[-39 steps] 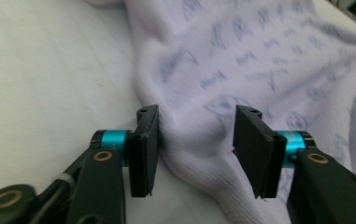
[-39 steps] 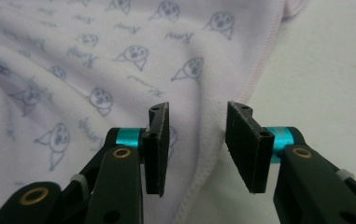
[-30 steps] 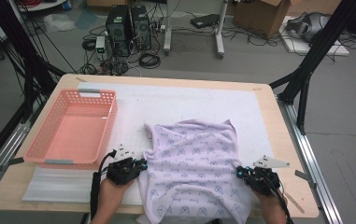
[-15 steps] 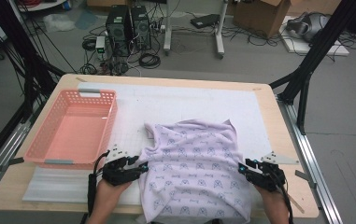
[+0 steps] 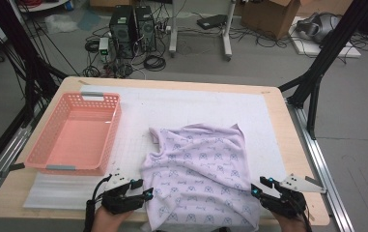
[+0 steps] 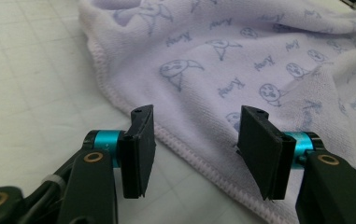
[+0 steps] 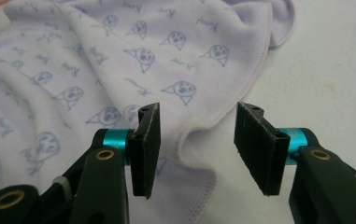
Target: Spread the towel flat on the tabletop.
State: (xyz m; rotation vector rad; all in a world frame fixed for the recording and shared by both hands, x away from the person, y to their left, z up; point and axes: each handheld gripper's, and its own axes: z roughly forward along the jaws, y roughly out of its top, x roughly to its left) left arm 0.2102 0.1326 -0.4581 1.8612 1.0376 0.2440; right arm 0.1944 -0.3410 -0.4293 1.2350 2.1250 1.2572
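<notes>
Pulled outward off the lavender towel [image 5: 198,169] since 1 second ago, left tool [image 5: 145,192] and right tool [image 5: 255,189]; jaws just opened, spread, pinching nothing, hems between.

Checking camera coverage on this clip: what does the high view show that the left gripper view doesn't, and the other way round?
High view alone: the pink basket at the table's left, the whole white mat, the right gripper at the towel's right edge, and the floor clutter beyond the table.

Left gripper view alone: the towel's stitched hem running between the open jaws, untouched by either pad, and the cartoon print up close.

Both: the lilac towel lying rumpled on the mat, and the left gripper, whose jaws have just been opening.
</notes>
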